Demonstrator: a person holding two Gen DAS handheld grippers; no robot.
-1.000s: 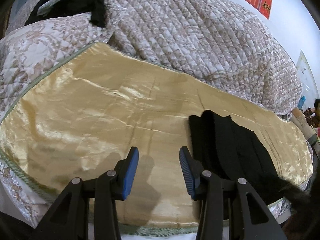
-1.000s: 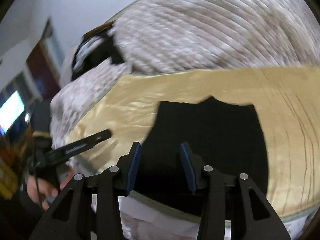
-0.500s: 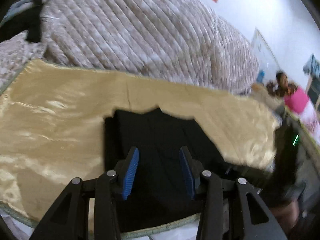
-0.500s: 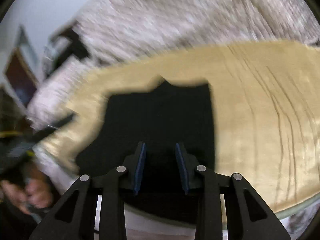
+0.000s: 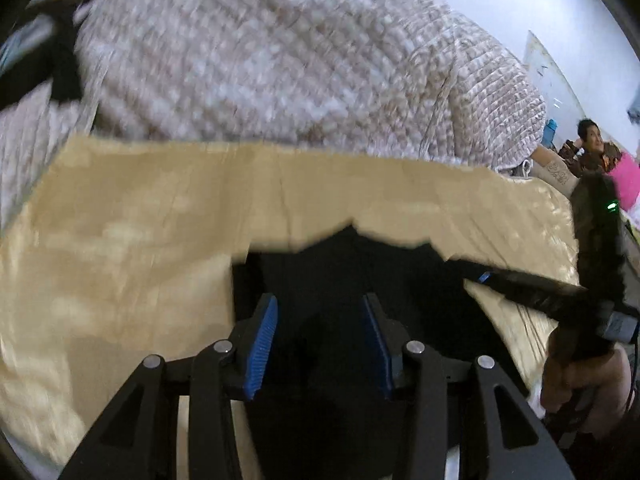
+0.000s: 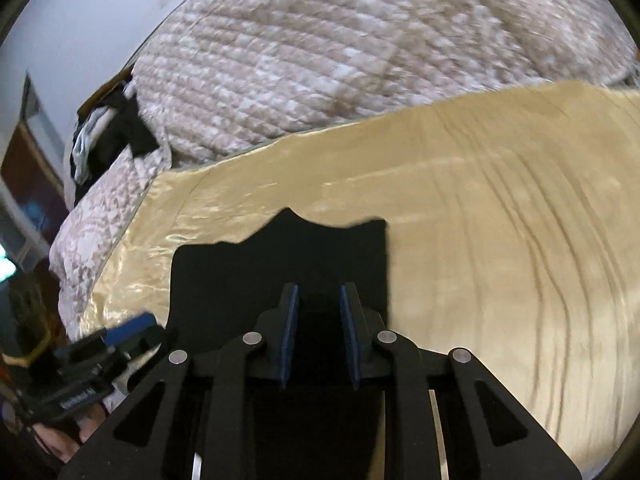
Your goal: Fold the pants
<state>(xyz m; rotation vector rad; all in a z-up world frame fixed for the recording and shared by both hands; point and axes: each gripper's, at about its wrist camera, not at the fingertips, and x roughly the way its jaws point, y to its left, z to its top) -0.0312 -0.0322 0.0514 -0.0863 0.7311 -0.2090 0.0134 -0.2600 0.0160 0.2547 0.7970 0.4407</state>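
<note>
Two grippers hang over the folded black cloth pants point(image 6: 280, 264) on the shiny gold sheet point(image 6: 500, 240). The left gripper point(image 5: 318, 344) gapes empty; the right gripper point(image 6: 318, 332), just narrowed, grips nothing. Pinch one edge evenly.

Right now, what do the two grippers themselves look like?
Both are alike: the left gripper and right gripper have black angular linkage arms with silver rivets and blue ribbed pads. The right one's body shows a small green light.

No readable text; perhaps faint lettering on the left hand-held gripper point(image 6: 132, 330), illegible.
</note>
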